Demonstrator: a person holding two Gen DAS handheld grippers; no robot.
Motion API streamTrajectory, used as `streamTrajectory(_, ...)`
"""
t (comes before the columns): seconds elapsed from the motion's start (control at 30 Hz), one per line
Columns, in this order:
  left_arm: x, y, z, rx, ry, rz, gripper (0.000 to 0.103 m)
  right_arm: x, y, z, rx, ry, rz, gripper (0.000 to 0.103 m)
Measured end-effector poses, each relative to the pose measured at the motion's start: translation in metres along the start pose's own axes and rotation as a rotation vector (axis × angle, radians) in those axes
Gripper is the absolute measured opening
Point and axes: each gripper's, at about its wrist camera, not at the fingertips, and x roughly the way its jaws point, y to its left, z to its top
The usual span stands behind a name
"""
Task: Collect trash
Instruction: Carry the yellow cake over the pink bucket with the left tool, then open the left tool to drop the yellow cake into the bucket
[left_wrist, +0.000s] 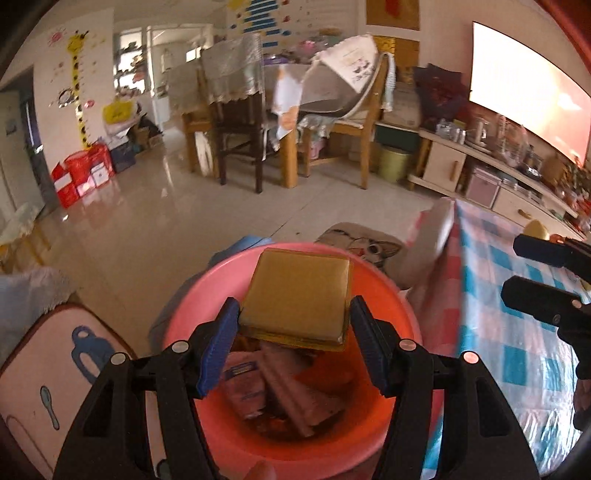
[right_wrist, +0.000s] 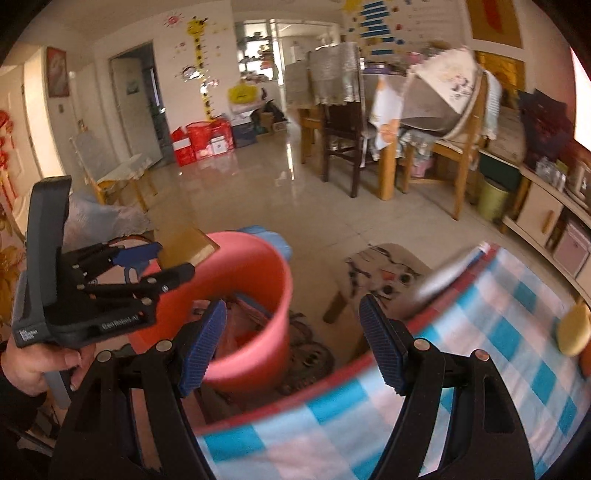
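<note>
My left gripper (left_wrist: 293, 328) is shut on a flat square golden box (left_wrist: 295, 295) and holds it right above the pink bucket (left_wrist: 207, 291). The bucket holds several wrappers and packets (left_wrist: 280, 391). In the right wrist view the left gripper (right_wrist: 173, 264) holds the box (right_wrist: 188, 242) over the bucket's (right_wrist: 255, 295) left rim. My right gripper (right_wrist: 293, 343) is open and empty, above the edge of the checked tablecloth (right_wrist: 480, 350), to the right of the bucket. It shows in the left wrist view (left_wrist: 535, 273) at the right edge.
A yellow round thing (right_wrist: 574, 328) lies on the cloth at the right. A low stool with a cat cushion (right_wrist: 384, 269) stands beyond the bucket. A pink cushion (left_wrist: 55, 369) is at the left. Dining chairs (left_wrist: 240, 122) and a TV cabinet (left_wrist: 498, 173) stand further back across the tiled floor.
</note>
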Motion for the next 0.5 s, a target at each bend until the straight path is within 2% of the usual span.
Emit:
streamTrajectory(0.2, 0.012, 0.027, -0.006, -0.039, 0.022, -0.007, 0.062, 0.022, 0.015, 0.009, -0.025, 0.027, 0.007, 0.075)
streamTrajectory(0.5, 0.033, 0.023, -0.012, -0.028, 0.061, -0.018, 0.062, 0.043, 0.016, 0.007, -0.03, 0.055, -0.005, 0.075)
